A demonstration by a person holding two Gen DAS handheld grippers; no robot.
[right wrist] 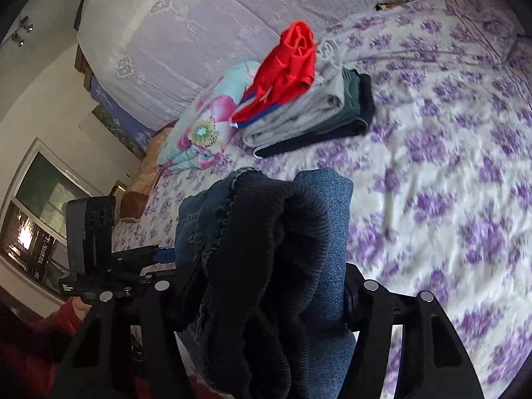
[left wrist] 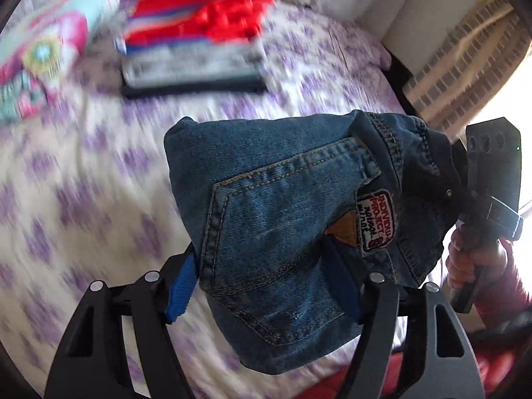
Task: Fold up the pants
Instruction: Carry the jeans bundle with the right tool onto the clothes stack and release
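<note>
The folded blue jeans (left wrist: 282, 219) hang in the air above the bed, held between both grippers. My left gripper (left wrist: 262, 282) is shut on the jeans near the back pocket and its patch (left wrist: 377, 219). My right gripper (right wrist: 262, 286) is shut on the jeans' thick folded edge (right wrist: 332, 219), where a dark ribbed waistband (right wrist: 266, 232) bulges out. The right gripper also shows in the left wrist view (left wrist: 492, 173), at the jeans' far right end. The left gripper also shows in the right wrist view (right wrist: 143, 259), at the left.
The bed (right wrist: 449, 166) has a white sheet with purple flowers. A stack of folded clothes (right wrist: 312, 106), red on top, lies toward the pillows (right wrist: 199, 33), with a floral pillow (right wrist: 206, 116) beside it. A window (right wrist: 43, 206) is at the left.
</note>
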